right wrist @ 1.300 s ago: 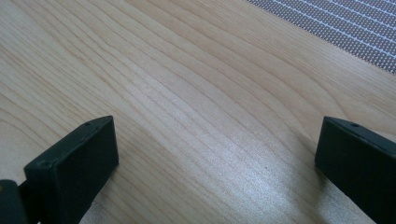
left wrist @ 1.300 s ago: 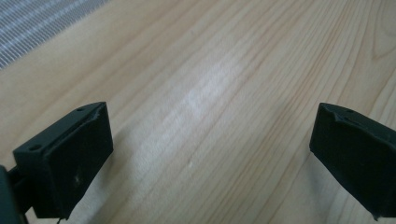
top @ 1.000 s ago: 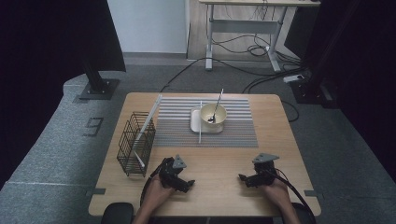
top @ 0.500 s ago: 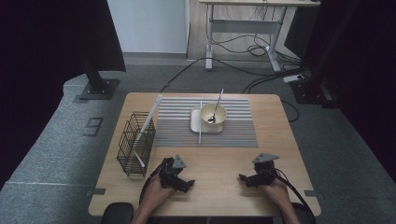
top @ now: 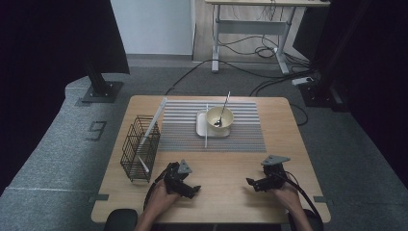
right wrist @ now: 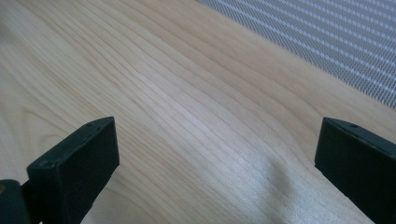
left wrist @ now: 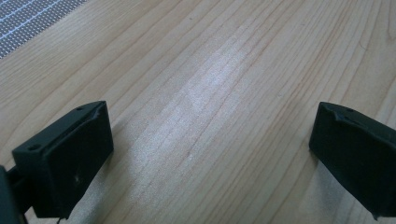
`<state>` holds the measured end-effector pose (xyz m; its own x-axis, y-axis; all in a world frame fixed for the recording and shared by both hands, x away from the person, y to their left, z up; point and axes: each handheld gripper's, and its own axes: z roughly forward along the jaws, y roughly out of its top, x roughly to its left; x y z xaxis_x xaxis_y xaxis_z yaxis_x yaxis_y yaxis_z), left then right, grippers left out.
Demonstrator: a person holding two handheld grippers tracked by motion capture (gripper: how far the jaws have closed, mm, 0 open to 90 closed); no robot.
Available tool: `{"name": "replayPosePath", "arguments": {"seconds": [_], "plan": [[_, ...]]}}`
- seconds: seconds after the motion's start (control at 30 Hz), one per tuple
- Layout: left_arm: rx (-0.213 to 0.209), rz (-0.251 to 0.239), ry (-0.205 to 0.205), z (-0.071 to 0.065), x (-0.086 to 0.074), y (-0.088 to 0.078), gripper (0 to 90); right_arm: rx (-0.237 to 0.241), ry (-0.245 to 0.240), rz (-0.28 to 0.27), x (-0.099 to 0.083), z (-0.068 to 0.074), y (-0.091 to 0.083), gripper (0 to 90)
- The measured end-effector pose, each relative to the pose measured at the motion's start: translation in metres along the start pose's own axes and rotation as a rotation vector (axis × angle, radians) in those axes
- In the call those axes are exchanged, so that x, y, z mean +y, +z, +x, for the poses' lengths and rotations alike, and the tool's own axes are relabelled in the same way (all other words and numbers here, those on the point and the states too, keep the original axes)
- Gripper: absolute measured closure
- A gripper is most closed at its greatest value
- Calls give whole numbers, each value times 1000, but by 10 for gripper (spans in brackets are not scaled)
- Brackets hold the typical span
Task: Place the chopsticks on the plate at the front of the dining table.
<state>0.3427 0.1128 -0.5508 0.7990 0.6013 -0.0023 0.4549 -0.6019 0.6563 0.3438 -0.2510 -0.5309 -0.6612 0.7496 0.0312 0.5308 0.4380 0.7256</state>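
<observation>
High view overlooks table (top: 226, 168); tongs' cameras hug, seemingly, its wood.

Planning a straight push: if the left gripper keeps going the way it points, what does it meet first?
Judging from above, the left gripper, jaws open, points right across bare wooden table. First thing in that line is probably the right gripper, though depth is unclear.

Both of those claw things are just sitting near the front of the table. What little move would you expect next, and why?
Probably the right gripper lifts and heads forward toward the spoon in the bowl. Both it and the left gripper are open, holding nothing, low over bare table, and the bowl on the striped mat lies nearer the right one.
</observation>
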Motion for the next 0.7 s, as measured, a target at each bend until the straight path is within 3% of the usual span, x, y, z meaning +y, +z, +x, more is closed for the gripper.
{"name": "replayPosePath", "arguments": {"seconds": [0.2, 0.7], "plan": [[0, 0, 1, 0, 0, 0, 0, 36, -7, -21, 11, 2, -10, 0], [-1, -1, -2, 0, 0, 0, 0, 119, -80, -54, 66, 23, -33, 0]]}}
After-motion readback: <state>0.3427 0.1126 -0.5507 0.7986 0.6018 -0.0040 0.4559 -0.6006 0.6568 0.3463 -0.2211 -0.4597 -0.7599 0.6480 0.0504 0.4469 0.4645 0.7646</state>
